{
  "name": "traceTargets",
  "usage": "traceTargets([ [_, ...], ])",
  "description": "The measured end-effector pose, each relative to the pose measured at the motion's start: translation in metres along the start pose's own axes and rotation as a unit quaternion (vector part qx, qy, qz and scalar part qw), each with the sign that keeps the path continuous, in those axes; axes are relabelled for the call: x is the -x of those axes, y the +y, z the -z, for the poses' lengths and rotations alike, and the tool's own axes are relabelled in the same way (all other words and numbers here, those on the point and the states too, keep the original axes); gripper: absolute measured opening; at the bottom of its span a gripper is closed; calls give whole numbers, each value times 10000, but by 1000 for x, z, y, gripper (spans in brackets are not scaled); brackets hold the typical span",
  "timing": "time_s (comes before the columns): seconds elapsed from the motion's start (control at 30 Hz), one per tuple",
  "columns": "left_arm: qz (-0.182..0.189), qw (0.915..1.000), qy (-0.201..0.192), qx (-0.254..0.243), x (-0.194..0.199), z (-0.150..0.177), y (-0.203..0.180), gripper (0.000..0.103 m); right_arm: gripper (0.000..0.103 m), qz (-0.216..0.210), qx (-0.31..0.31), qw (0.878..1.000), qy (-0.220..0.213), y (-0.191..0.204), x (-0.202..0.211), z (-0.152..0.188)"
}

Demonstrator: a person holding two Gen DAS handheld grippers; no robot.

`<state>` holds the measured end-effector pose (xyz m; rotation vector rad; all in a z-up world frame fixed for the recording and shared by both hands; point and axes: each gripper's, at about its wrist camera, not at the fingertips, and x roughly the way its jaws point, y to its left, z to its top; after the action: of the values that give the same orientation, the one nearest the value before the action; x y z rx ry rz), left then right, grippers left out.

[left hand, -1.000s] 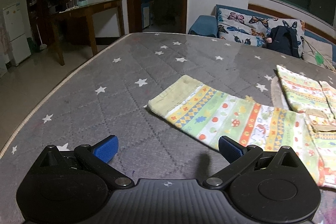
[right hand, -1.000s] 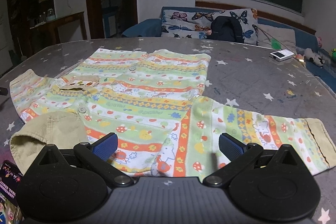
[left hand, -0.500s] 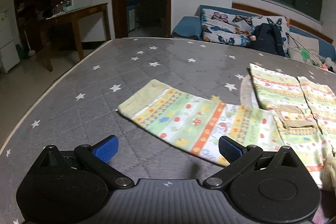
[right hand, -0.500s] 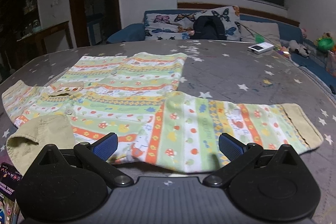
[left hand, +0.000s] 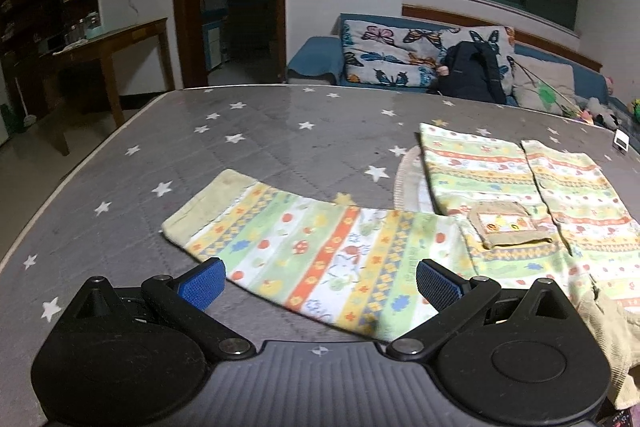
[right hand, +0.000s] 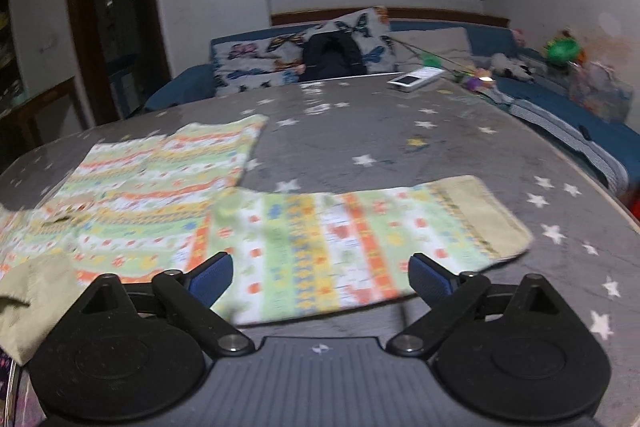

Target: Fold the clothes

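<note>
Child's patterned shirt spread flat on a star-print quilted mattress, both tools spread wide above its sleeves

The shirt [left hand: 500,183] is soft cotton banded in green, yellow and orange with small fruit prints, with beige corduroy cuffs and a beige patch pocket [left hand: 506,227]. The left tool [left hand: 320,279], its blue ribbed pads far apart and gripping nothing, hangs just over the left sleeve [left hand: 304,247], which runs out flat ahead of it, cuff to its left. The right tool [right hand: 320,277] has just narrowed slightly; its jaws are wide, with the right sleeve [right hand: 360,235] lying under the gap, unpinched, cuff to its right. The grey mattress [left hand: 280,143] is stitched in diamonds. A small white device [right hand: 416,78] lies far ahead of the right tool
</note>
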<state>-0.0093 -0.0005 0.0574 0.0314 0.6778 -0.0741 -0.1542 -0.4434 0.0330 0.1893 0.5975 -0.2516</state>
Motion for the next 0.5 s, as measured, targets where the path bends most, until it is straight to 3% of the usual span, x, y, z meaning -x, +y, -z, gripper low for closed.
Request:
traceTargets([
  [0.5,112,9994,7,-334,-6,-4,-23,103,84,977,-594,9934,117,-87,-19,-10],
])
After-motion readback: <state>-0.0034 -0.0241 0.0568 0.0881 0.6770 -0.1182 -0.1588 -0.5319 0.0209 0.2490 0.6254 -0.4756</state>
